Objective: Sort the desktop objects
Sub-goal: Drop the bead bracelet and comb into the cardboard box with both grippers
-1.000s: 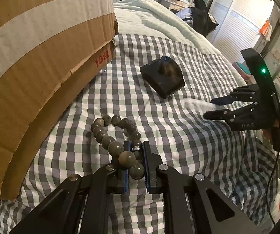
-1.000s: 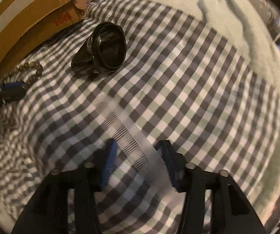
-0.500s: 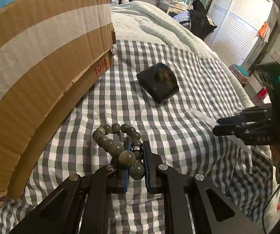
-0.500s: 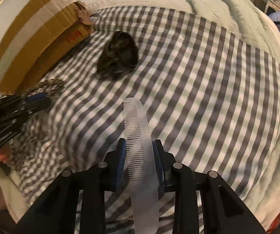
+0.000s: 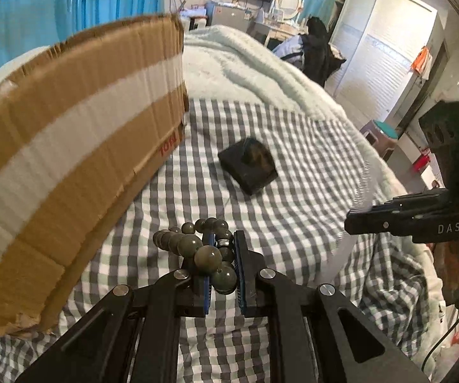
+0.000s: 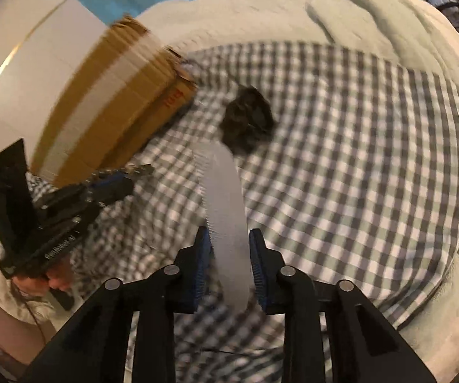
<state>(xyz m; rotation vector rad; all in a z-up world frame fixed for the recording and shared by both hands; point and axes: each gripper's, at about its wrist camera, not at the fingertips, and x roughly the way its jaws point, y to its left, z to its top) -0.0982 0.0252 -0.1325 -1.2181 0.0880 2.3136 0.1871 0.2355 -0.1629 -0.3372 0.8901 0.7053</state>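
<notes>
Our left gripper (image 5: 222, 244) is clamped on the beads (image 5: 197, 249): two or three beads sit between the blue pads, and the rest of the string bunches forward past the fingertips, lifted clear of the checked cloth (image 5: 293, 191). The same gripper shows in the right view (image 6: 124, 175) at the left, held out in front of the box, beads blurred at its tip.

Our right gripper (image 6: 229, 242) pinches the comb (image 6: 226, 198) across its width. The comb is translucent white, pointing away from the camera, teeth on the left edge, far end overlapping the dark object in that view. In the left view the right gripper (image 5: 357, 220) comes in from the right edge with fingers pressed together; the comb (image 5: 362, 191) sticks out above and below them, off the cloth.

Box (image 5: 70, 159): brown cardboard with a white tape band, standing on the cloth to the left, red print low at its near corner. The beads are just right of its long side.

Dark object (image 5: 250, 170): black, blocky, lying on the cloth beyond both grippers, apart from the box. It's too blurred for us to say what it is.

Pale blanket (image 5: 245, 63) lies behind the cloth.
</notes>
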